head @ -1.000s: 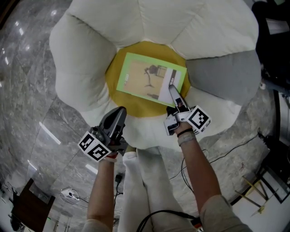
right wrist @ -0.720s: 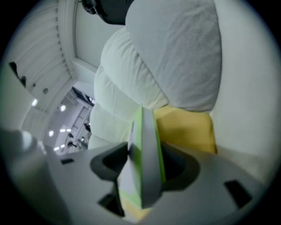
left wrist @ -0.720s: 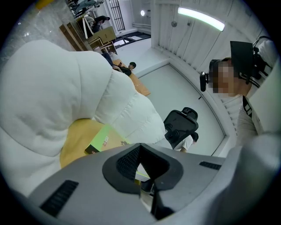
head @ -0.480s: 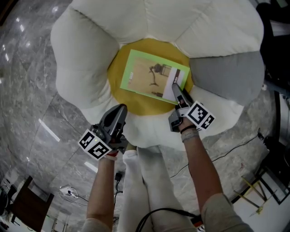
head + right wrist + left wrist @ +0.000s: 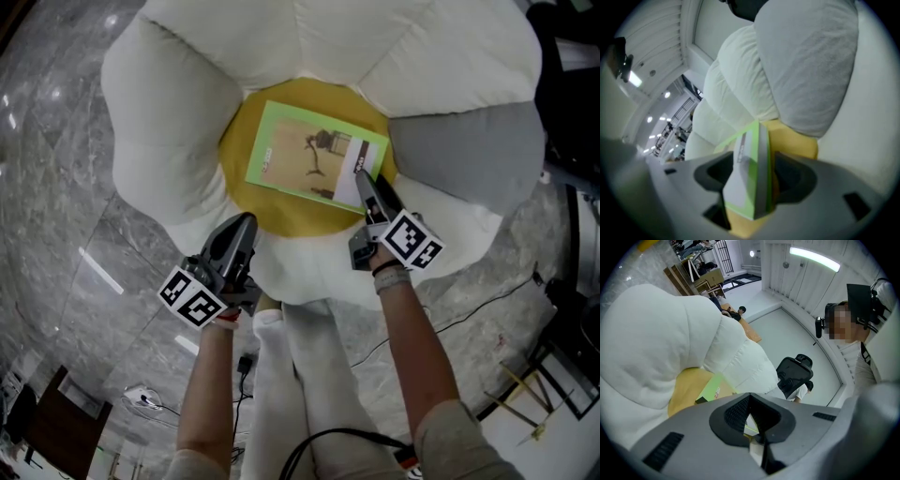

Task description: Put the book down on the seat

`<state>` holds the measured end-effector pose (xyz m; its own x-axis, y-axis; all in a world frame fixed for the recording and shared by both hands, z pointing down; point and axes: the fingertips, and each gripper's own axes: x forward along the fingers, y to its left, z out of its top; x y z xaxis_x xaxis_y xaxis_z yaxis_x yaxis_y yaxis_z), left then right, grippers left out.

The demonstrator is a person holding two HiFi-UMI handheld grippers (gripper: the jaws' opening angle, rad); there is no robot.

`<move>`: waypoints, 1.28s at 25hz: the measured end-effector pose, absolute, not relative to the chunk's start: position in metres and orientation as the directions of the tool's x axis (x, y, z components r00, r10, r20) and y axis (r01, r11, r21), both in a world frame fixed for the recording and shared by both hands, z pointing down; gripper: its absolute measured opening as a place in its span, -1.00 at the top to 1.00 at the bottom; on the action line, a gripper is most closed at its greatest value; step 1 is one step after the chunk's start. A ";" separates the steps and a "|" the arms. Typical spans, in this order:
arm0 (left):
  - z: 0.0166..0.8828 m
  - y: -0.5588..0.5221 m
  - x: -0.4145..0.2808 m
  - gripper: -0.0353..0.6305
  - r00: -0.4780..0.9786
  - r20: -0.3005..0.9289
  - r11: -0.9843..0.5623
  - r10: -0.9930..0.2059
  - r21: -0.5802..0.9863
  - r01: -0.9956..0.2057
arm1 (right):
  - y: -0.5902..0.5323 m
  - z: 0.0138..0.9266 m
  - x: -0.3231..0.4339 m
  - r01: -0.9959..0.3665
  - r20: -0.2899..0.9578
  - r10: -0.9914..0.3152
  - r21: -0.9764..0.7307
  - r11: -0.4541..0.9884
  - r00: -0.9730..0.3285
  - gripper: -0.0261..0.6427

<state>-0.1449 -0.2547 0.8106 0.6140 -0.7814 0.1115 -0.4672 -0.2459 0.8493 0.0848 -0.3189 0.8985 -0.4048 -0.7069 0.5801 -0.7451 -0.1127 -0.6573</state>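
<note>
A green-edged book [image 5: 309,155] lies flat on the yellow centre [image 5: 281,211] of a flower-shaped seat with white petals [image 5: 169,122]. My right gripper [image 5: 362,180] is at the book's near right corner. Its jaws have just been opening. In the right gripper view the book's corner [image 5: 752,173] stands between the jaws of the right gripper [image 5: 754,180] with a gap on each side, so it is open. My left gripper [image 5: 244,225] hovers over the front petal, left of the book, shut and empty. In the left gripper view, the book [image 5: 712,389] shows beyond the left gripper [image 5: 754,427].
One grey petal [image 5: 469,159] sits at the seat's right. The person's white trouser legs [image 5: 300,375] stand against the front petal. Cables [image 5: 450,328] run over the marble floor. In the left gripper view a black office chair [image 5: 794,376] and another person [image 5: 855,357] are behind the seat.
The right gripper has rolled and its jaws have spread off the book's corner. The book now rests flat on the yellow centre. The left gripper has barely moved.
</note>
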 end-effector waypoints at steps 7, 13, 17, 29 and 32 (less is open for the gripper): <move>0.806 -0.260 -0.143 0.82 0.608 0.116 -0.241 -0.785 0.848 -0.473 | -0.319 0.888 0.093 -0.766 0.569 -0.729 -0.635 -0.097 -0.380 0.11; 0.796 -0.261 -0.144 0.82 0.610 0.115 -0.242 -0.784 0.848 -0.472 | -0.316 0.874 0.098 -0.781 0.572 -0.740 -0.617 -0.102 -0.355 0.11; 0.784 -0.262 -0.140 0.82 0.614 0.106 -0.247 -0.782 0.851 -0.463 | -0.308 0.861 0.096 -0.775 0.563 -0.741 -0.625 -0.092 -0.366 0.11; 0.751 -0.257 -0.127 0.82 0.650 0.111 -0.269 -0.752 0.849 -0.455 | -0.291 0.812 0.081 -0.790 0.519 -0.758 -0.614 -0.008 -0.396 0.78; 0.744 -0.258 -0.127 0.82 0.652 0.113 -0.274 -0.750 0.844 -0.461 | -0.288 0.800 0.077 -0.785 0.504 -0.762 -0.620 0.009 -0.407 0.87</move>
<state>-0.1271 -0.2576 0.7436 0.6522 -0.7495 0.1132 -0.4609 -0.2737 0.8442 0.0769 -0.2880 0.7995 -0.4066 -0.7621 0.5039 -0.7846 0.0087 -0.6199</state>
